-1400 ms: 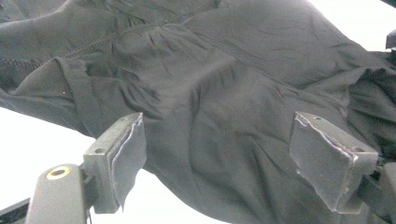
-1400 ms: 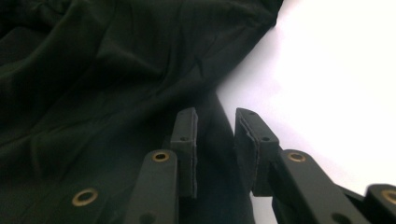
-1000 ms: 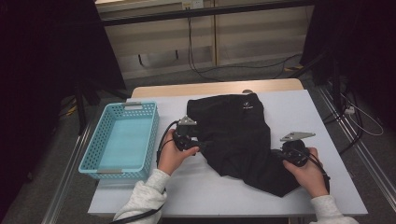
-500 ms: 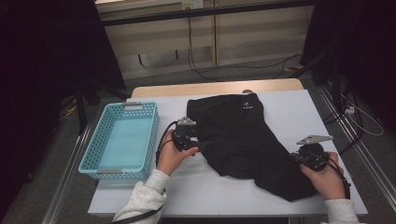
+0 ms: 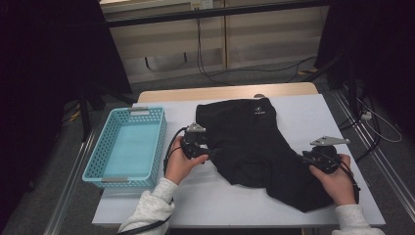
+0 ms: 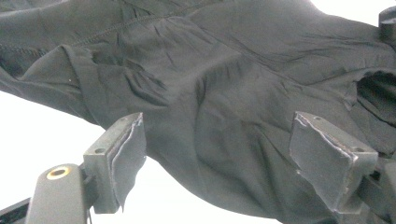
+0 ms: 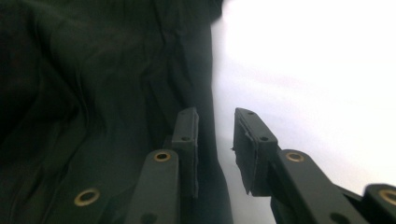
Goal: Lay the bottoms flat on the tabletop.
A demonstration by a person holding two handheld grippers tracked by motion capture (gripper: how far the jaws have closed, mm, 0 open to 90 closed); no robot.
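Now, your black, soft-fabric garment (image 5: 259, 144) lies spread on the white table (image 5: 205, 196), just right of the light-blue perforated plastic basket (image 5: 128, 147), which is apart from it. Your left gripper (image 5: 208, 149) sits at the garment's left edge, jaws wide, cloth lying between the pads (image 6: 133, 154) without being pinched. Your right gripper (image 5: 307, 159) is at the garment's right edge; its jaws have just been opening, standing a little apart with nothing between them. Judgement: the cloth is light, limp and wrinkle-prone; take it at a hem or seam. Folds hide the underside, and I cannot tell the garment's type.
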